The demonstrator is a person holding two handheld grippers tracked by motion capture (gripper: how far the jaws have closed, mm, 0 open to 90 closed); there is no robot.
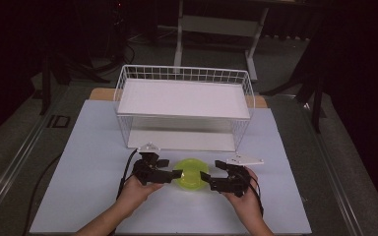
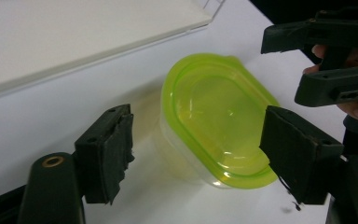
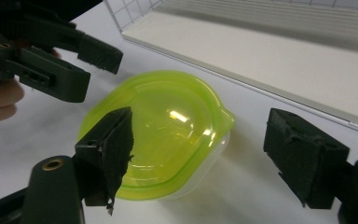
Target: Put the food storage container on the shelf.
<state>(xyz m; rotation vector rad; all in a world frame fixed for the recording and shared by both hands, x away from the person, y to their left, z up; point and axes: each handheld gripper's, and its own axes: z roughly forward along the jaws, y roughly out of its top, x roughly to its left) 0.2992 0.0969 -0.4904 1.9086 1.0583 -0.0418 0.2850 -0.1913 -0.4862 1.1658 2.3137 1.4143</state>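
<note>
We've got both jaw pairs spread wide, gripping nothing: left gripper (image 2: pixel 196 154), right gripper (image 3: pixel 219 156). Green-lidded tub (image 1: pixel 191 173) sits between them, partly inside each gap. Risk imo: slick domed lid, uneven squeeze skids tub sideways.

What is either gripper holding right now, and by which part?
Nothing is held. The left gripper and right gripper are open on either side of the green-lidded container, which sits on the table.
</note>
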